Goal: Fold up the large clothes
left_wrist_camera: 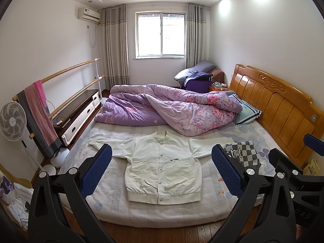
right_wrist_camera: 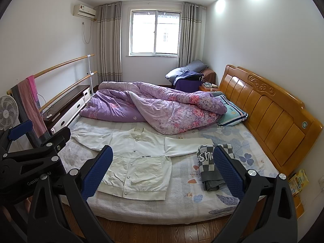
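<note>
The left claw (left_wrist_camera: 162,172) is wide open and holds nothing. The white jacket (left_wrist_camera: 162,168) lies flat on the bed (left_wrist_camera: 113,204), right in front of it, between its two blue fingers (left_wrist_camera: 97,170), not touching them. The right claw (right_wrist_camera: 163,172) is wide open and empty too. From there the jacket sits ahead and a bit left. A folded checkered cloth (right_wrist_camera: 212,168) lies just ahead by its right finger. Farther off lies a bunched purple blanket (left_wrist_camera: 166,109), then the window (left_wrist_camera: 161,35). A wooden headboard (left_wrist_camera: 279,103) stands on the right.
</note>
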`<state>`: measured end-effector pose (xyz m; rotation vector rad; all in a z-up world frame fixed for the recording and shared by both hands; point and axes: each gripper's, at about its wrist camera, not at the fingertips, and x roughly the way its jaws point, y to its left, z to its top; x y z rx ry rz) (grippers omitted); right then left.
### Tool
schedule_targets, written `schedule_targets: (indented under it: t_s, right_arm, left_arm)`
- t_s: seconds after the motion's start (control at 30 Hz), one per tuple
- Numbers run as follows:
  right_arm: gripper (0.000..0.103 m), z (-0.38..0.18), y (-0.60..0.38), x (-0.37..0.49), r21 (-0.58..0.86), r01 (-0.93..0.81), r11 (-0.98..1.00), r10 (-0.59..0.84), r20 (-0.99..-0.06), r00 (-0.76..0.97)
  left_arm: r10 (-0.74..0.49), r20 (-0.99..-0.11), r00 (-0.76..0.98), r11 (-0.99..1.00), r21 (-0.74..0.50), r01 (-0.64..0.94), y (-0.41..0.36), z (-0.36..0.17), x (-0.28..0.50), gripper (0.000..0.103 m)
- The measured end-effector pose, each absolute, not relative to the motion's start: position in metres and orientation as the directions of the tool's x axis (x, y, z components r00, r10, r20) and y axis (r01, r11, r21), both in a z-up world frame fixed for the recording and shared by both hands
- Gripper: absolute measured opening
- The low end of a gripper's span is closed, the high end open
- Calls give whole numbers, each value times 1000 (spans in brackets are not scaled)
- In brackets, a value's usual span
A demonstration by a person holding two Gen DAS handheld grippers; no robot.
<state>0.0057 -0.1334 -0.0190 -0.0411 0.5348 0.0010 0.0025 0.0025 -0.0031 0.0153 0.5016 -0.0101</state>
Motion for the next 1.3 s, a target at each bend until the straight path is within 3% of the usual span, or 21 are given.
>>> schedule_targets:
  t_s: [1.3]
  right_arm:
    - [96,-22,-148,22,-24,-39,999,20,-541,841]
  left_arm:
    - [17,-503,864,1000,19,-9,14,-16,14,98]
